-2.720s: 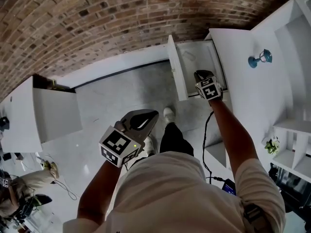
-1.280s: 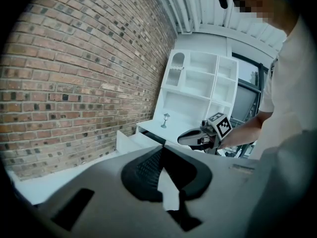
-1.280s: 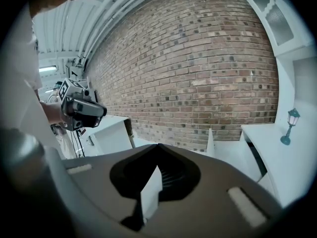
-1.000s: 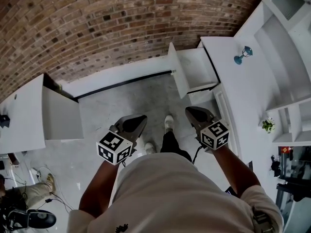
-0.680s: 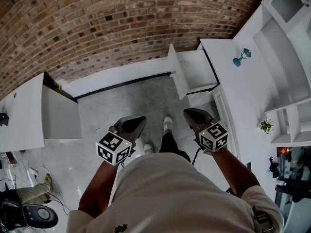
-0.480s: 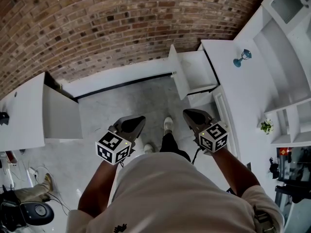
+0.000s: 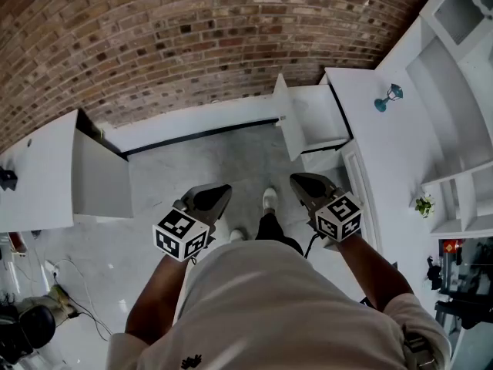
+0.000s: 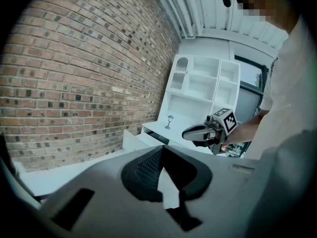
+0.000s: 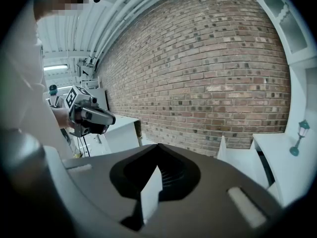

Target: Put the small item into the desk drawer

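The white desk drawer (image 7: pixel 312 118) stands pulled open beside the desk top (image 7: pixel 385 141), and I cannot make out any small item inside it. Both grippers hang close to my body over the floor, well short of the drawer. My left gripper (image 7: pixel 220 190) is shut with nothing in it; the right gripper view shows it at far left (image 9: pixel 96 117). My right gripper (image 7: pixel 299 180) is also shut and holds nothing; the left gripper view shows it level in the air (image 8: pixel 198 133). In their own views the left jaws (image 8: pixel 162 148) and right jaws (image 9: pixel 157 147) meet at the tips.
A brick wall (image 7: pixel 192 45) runs behind the desk. A small blue lamp figure (image 7: pixel 389 96) stands on the desk top and a little plant (image 7: pixel 424 205) on the white shelving at right. A white cabinet (image 7: pixel 46 172) stands at left. Cables (image 7: pixel 85 307) lie on the grey floor.
The right gripper has come back from the open drawer to my body, level with the left gripper. Over the last second both grippers have barely moved; the drawer stays open.
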Tool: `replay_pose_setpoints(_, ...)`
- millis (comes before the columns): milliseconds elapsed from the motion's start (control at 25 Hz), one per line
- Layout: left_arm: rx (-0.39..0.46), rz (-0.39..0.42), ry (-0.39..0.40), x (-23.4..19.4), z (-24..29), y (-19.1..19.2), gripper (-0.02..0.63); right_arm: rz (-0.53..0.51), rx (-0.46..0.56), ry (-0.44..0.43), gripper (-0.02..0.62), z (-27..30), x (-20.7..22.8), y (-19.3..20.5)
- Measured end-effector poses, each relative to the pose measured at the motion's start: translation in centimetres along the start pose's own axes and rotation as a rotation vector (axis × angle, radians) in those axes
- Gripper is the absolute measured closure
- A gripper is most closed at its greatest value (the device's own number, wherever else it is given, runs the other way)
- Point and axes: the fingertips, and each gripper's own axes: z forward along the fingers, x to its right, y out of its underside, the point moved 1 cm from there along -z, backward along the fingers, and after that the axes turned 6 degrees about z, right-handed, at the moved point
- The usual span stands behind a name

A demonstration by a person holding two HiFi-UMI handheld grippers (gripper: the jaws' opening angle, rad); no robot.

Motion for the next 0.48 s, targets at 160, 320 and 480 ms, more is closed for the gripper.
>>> replay_pose_setpoints(160, 0.0, -0.01, -0.006, -0.02, -0.49, 0.43, 0.601, -0.008, -0.005, -0.01, 0.583, 0.23, -0.58, 0.03)
replay_pose_setpoints(320, 0.0, -0.018, -0.006, 0.03, -0.65, 0.72, 0.601, -0.014, -0.01, -0.014, 0.583, 0.22, -0.9, 0.06)
replay_pose_setpoints(480, 0.0, -0.022, 0.0, 0.18, -0.62, 0.9, 0.601, -0.015, -0.014, -0.014, 0.583, 0.16, -1.09, 0.23)
